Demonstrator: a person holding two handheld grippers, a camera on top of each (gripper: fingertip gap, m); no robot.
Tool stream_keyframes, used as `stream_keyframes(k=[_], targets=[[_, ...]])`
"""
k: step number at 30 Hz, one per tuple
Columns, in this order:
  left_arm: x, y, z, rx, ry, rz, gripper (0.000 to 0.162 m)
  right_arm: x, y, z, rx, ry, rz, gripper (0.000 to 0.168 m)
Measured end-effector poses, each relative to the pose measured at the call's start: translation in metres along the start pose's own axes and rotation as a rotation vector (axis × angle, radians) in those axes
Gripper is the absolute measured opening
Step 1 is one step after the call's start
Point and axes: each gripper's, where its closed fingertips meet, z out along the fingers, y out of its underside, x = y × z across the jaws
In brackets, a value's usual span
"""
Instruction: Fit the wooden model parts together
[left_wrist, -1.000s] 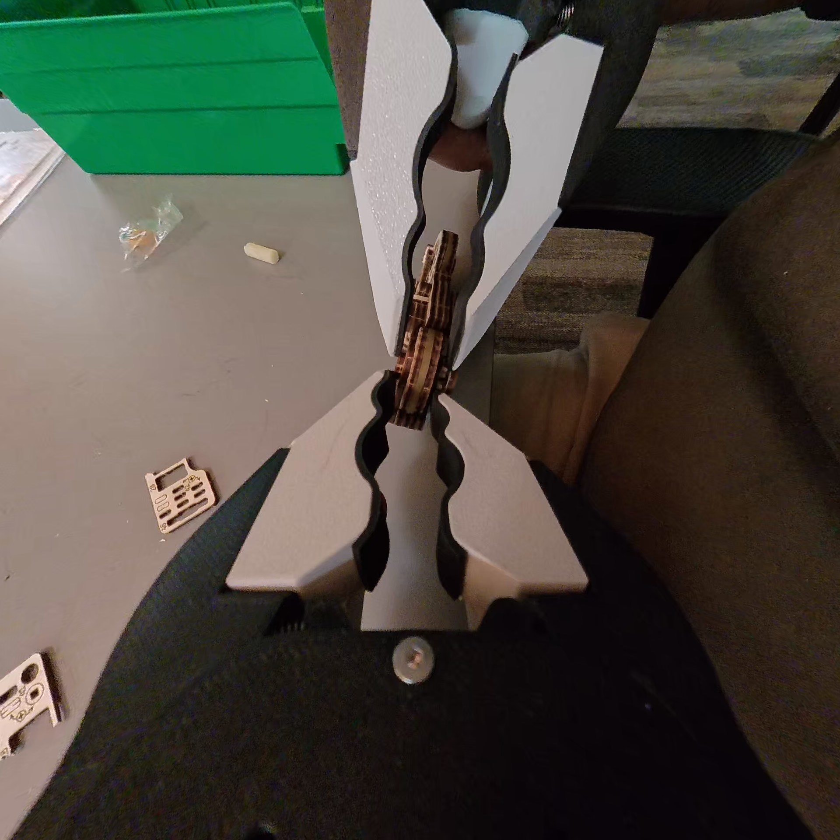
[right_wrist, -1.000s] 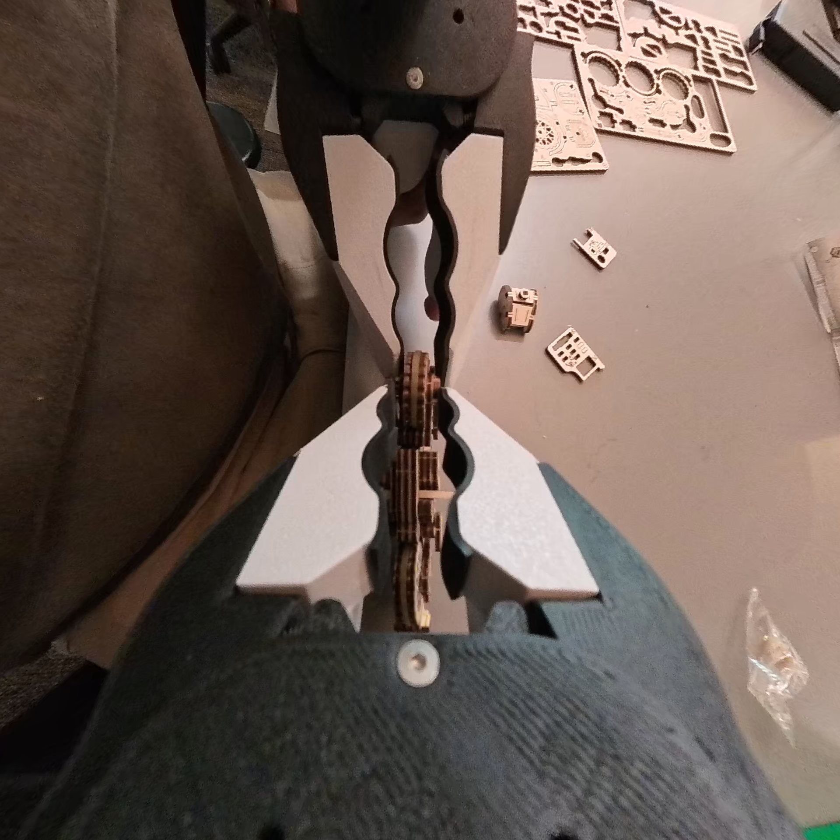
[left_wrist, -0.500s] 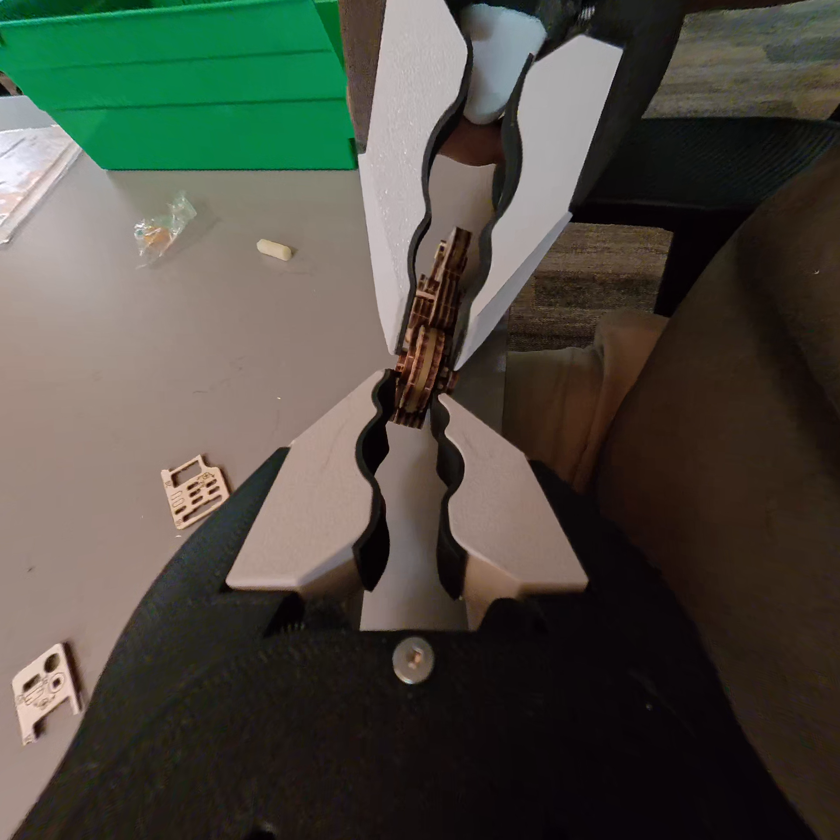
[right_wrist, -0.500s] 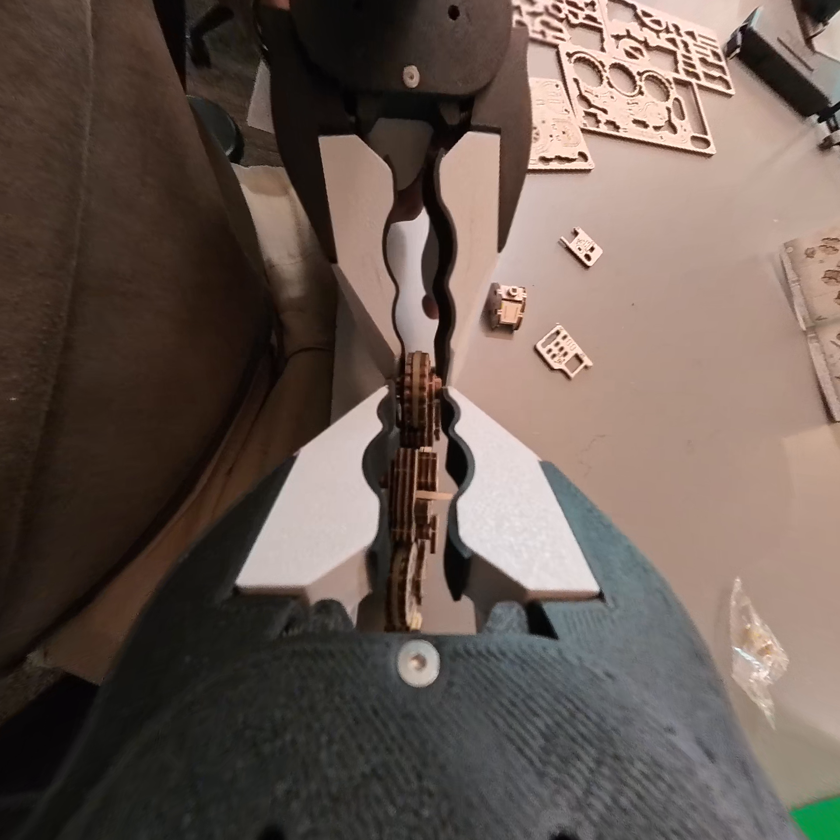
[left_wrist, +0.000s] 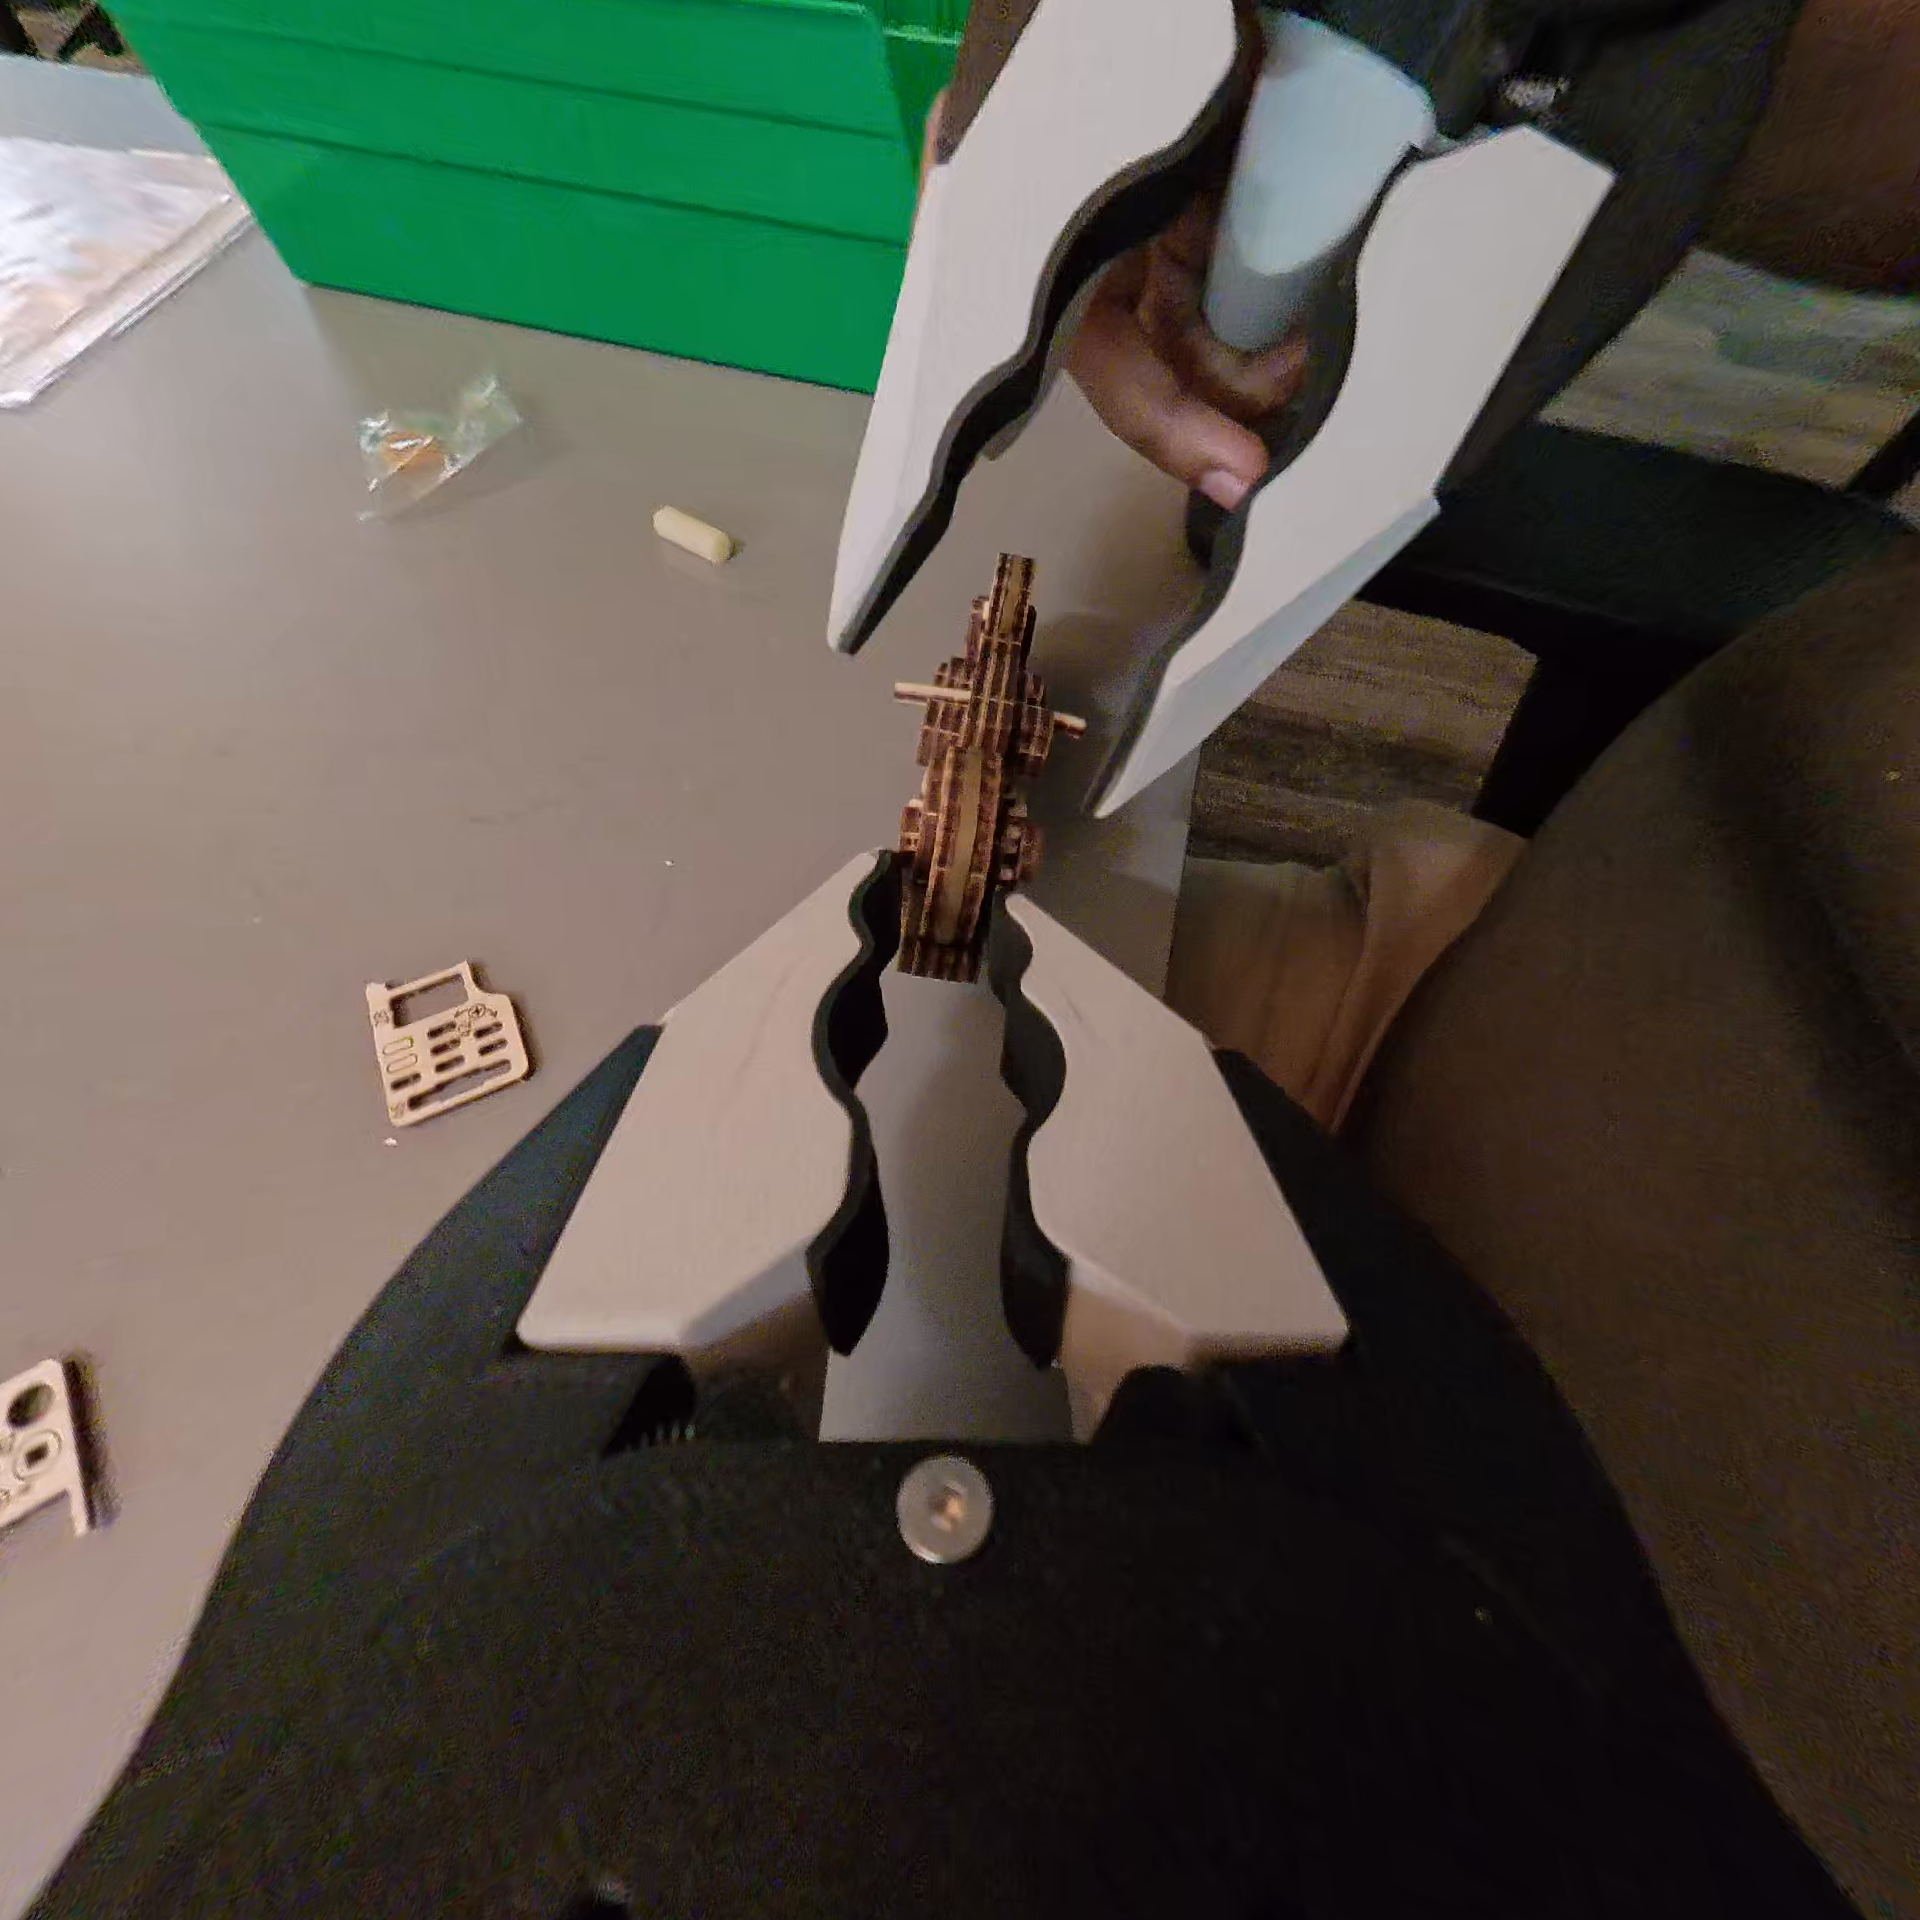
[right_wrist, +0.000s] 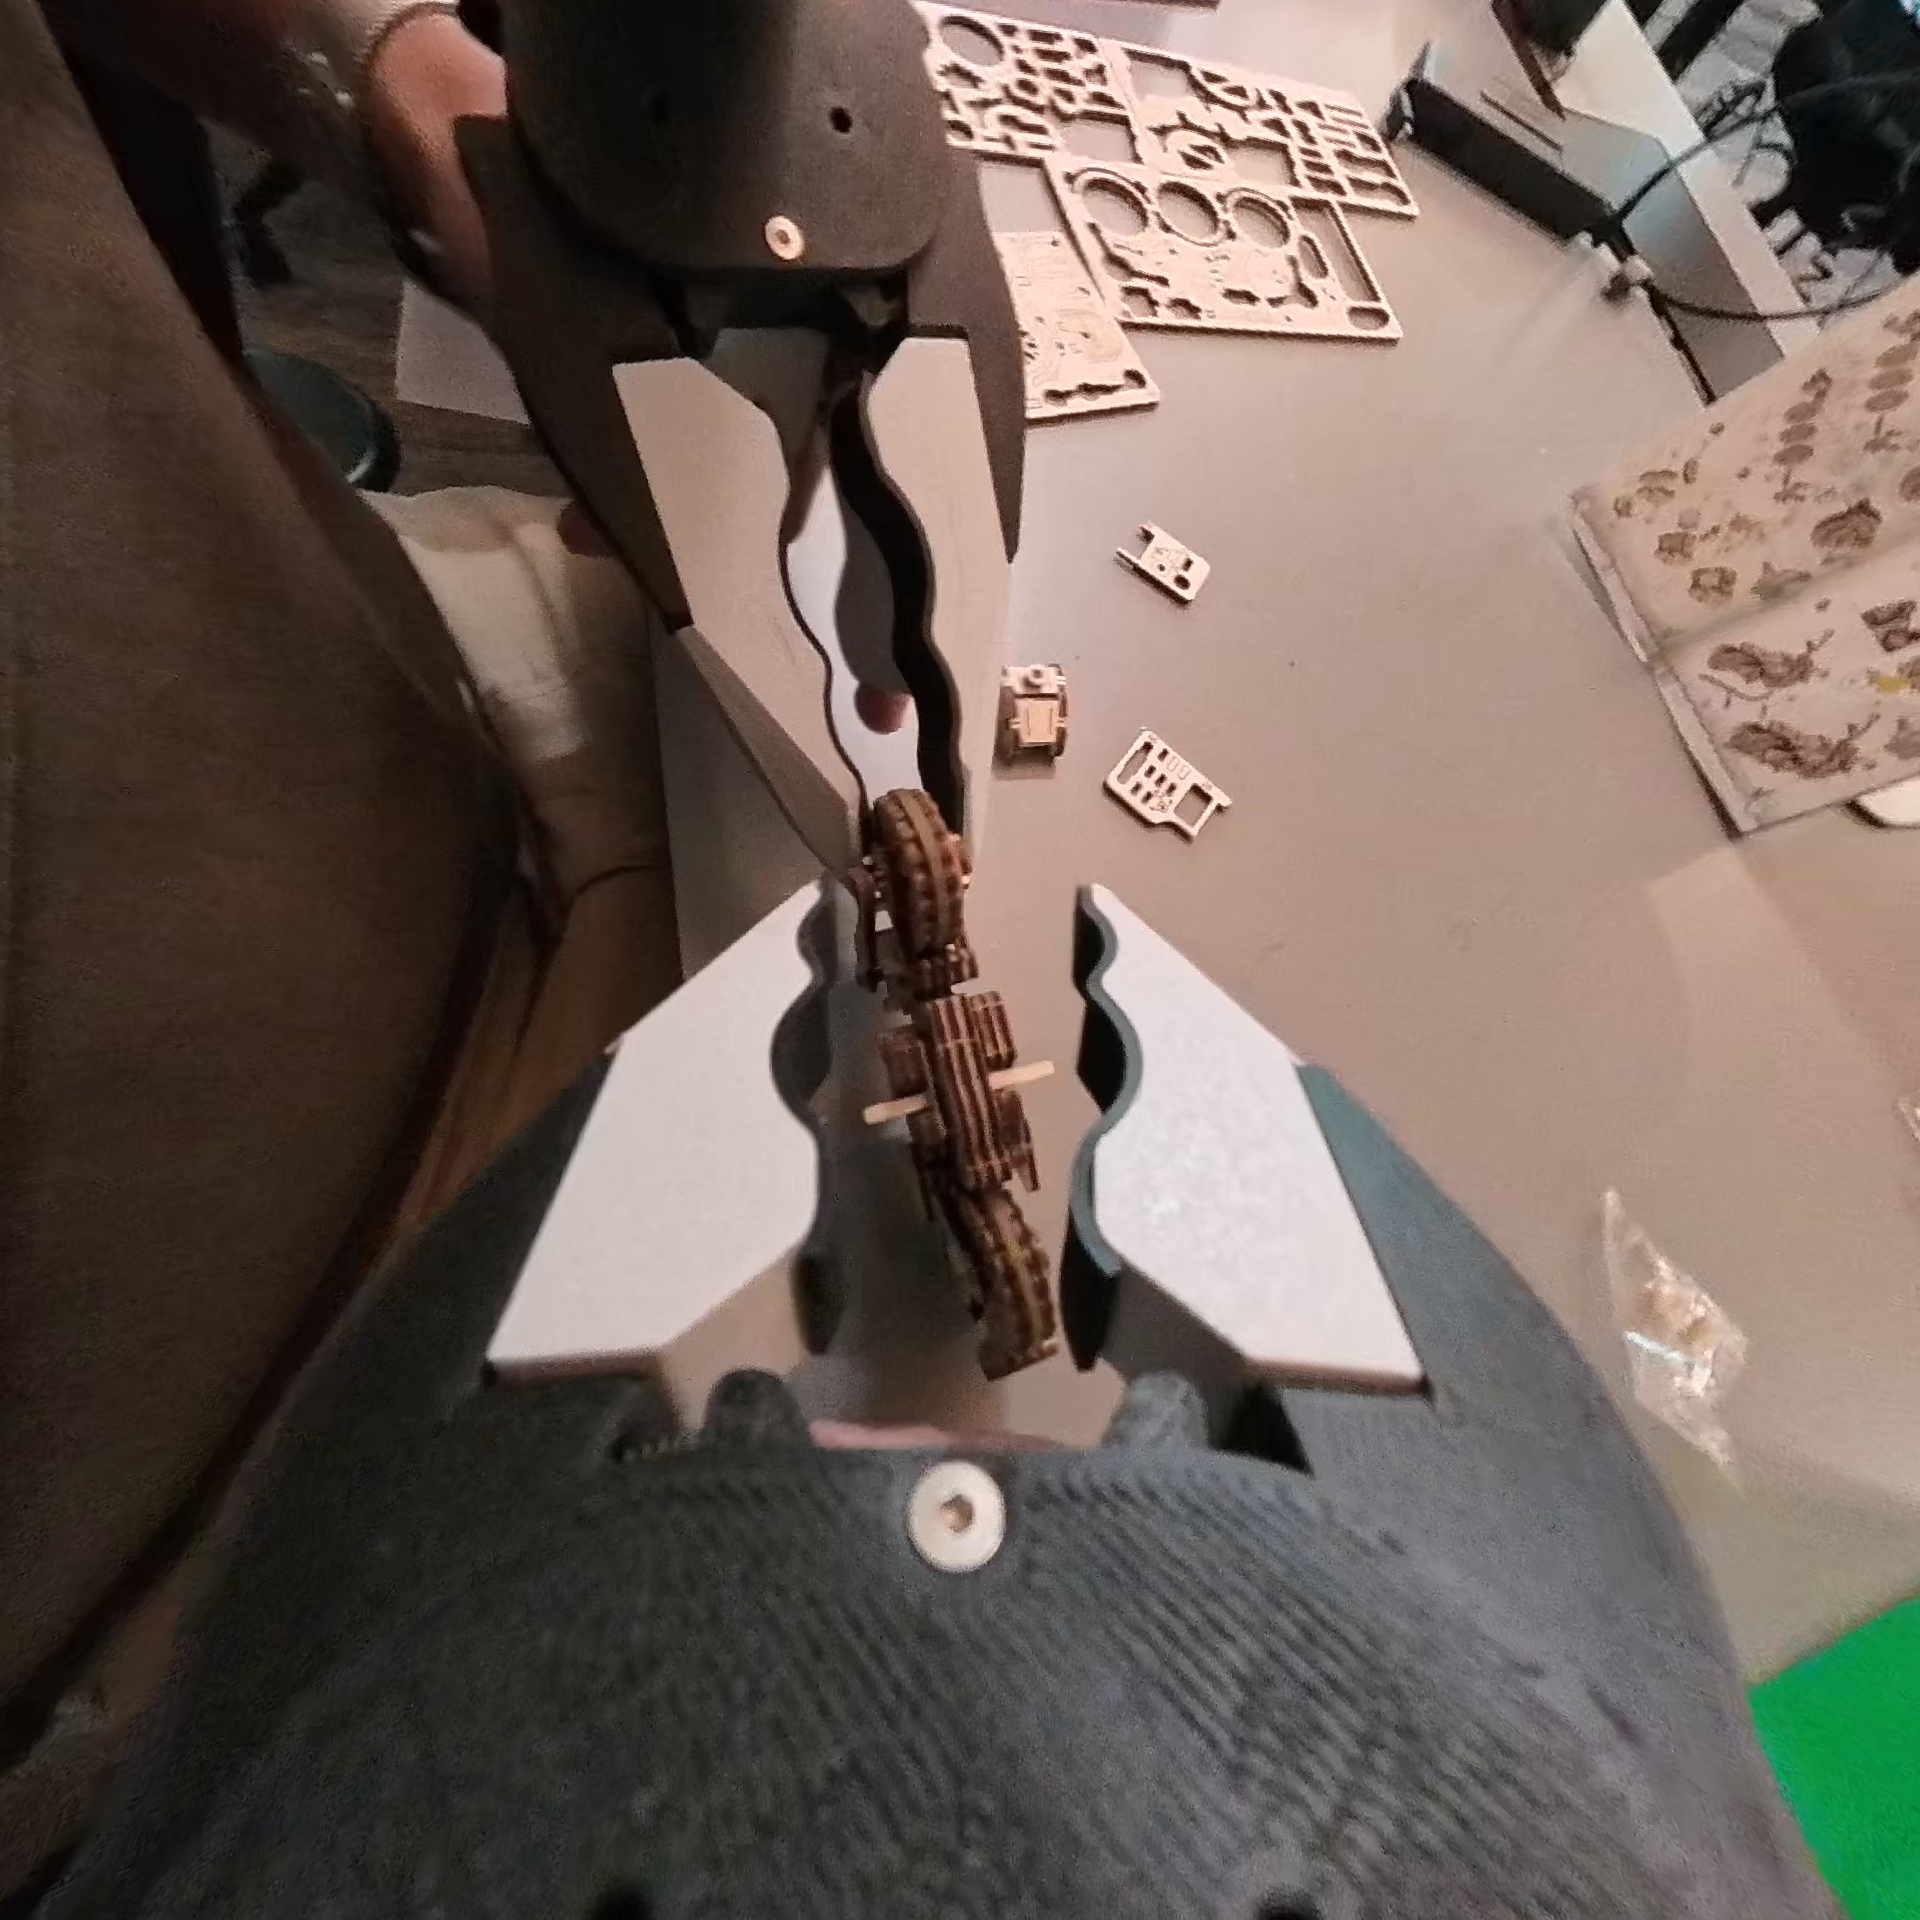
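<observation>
A small wooden model (left_wrist: 971, 790) of layered brown plywood with wheels and a thin cross pin hangs in the air over the table's near edge. My left gripper (left_wrist: 940, 899) is shut on its near wheel end. My right gripper (right_wrist: 956, 899) is open; the model (right_wrist: 961, 1070) lies between its fingers without being clamped. In the left wrist view the right gripper (left_wrist: 971, 727) shows opposite, its jaws spread to either side of the model's far end. In the right wrist view the left gripper (right_wrist: 904, 821) pinches the model's far wheel.
On the grey table (left_wrist: 312, 727): a flat wooden part (left_wrist: 447, 1044), another (left_wrist: 36, 1460), a small plastic bag (left_wrist: 436, 442), a pale peg (left_wrist: 693, 534), a green bin (left_wrist: 540, 156). Cut-out wooden sheets (right_wrist: 1195, 208), a small sub-assembly (right_wrist: 1034, 717), loose parts (right_wrist: 1166, 774) and instruction pages (right_wrist: 1766, 582) lie farther off. A person's dark clothing (left_wrist: 1662, 1143) is close beside. Less than 4 cm separates the two grippers' tips.
My right gripper has opened and let go of the model, its fingers now spread around it. My left gripper keeps its hold on the wheel end.
</observation>
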Motion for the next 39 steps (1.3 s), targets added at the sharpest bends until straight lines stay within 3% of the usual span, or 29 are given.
stream_keyframes(k=[1, 5, 9, 14, 17, 24, 28, 32, 37, 39], targets=[[-0.003, 0.000, 0.000, 0.000, -0.008, -0.027, 0.015, 0.002, 0.001, 0.001, -0.004, 0.019, 0.025, 0.047], [-0.012, 0.001, -0.003, 0.013, -0.016, -0.126, 0.015, 0.013, -0.006, 0.003, 0.076, 0.080, 0.151, 0.049], [-0.018, 0.001, -0.006, 0.027, -0.014, -0.184, 0.015, 0.029, -0.018, -0.002, 0.241, 0.121, 0.341, 0.036], [-0.021, 0.002, -0.009, 0.037, 0.003, -0.241, 0.015, 0.043, -0.008, -0.008, 0.255, 0.158, 0.447, 0.028], [-0.024, 0.003, -0.010, 0.044, 0.017, -0.285, 0.015, 0.043, -0.006, -0.001, 0.235, 0.123, 0.509, 0.007], [-0.028, 0.005, -0.011, 0.051, 0.047, -0.359, 0.015, 0.044, -0.001, 0.004, 0.202, 0.098, 0.568, 0.000], [-0.028, 0.005, -0.011, 0.050, 0.050, -0.370, 0.015, 0.035, 0.002, 0.008, 0.168, -0.022, 0.648, 0.000], [-0.026, 0.005, -0.010, 0.043, 0.048, -0.351, 0.015, 0.026, -0.016, 0.003, 0.263, -0.233, 0.801, 0.000], [-0.017, 0.003, -0.011, 0.033, 0.061, -0.223, 0.015, 0.030, -0.017, -0.003, 0.273, -0.149, 0.621, 0.000], [-0.016, 0.006, -0.012, 0.002, 0.023, -0.091, 0.015, 0.021, -0.021, -0.004, 0.259, -0.151, 0.503, 0.011]])
